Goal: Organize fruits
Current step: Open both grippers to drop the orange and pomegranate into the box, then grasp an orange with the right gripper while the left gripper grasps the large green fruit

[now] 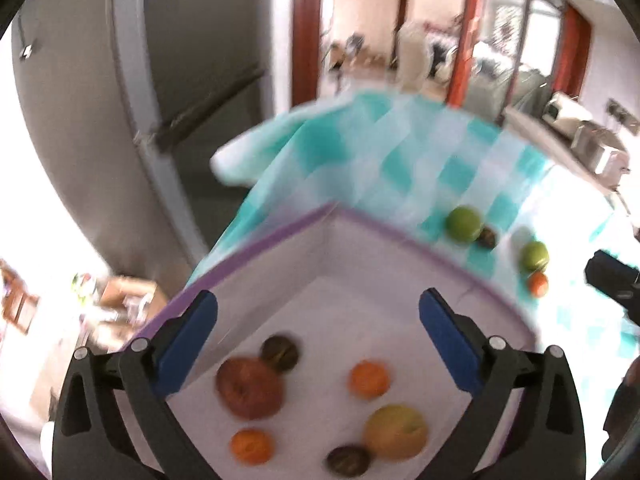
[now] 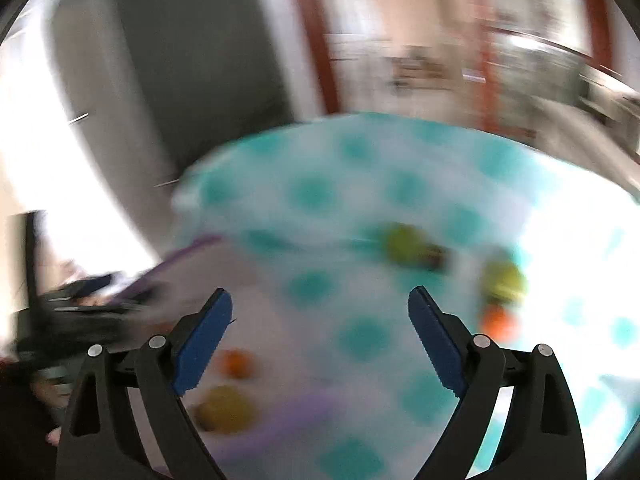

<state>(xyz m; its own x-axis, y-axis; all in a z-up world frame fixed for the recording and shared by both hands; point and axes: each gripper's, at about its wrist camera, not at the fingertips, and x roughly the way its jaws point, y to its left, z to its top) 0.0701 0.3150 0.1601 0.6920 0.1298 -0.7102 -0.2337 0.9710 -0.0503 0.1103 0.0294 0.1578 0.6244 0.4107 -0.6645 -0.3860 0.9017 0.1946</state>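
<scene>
So, left wrist view first: the left gripper [image 1: 318, 344] hangs over a white box with a purple rim [image 1: 420, 246], fingers [image 1: 188, 344] spread wide with nothing between them. Down in the box sit a reddish apple [image 1: 250, 388], two small oranges [image 1: 370, 378], a yellowish apple [image 1: 396, 432] and a couple of dark round fruits [image 1: 280, 353], so I'd guess that's the collecting spot. Out on the teal checked tablecloth [image 1: 400, 152] there's a green fruit [image 1: 464, 224] touching a dark one, plus another green fruit [image 1: 534, 255] just beside an orange.

Right wrist view is super blurry: the right gripper [image 2: 320, 340] has its fingers apart and empty too, aimed toward the loose green fruits [image 2: 404, 242] on the table, probably the next pickup.
</scene>
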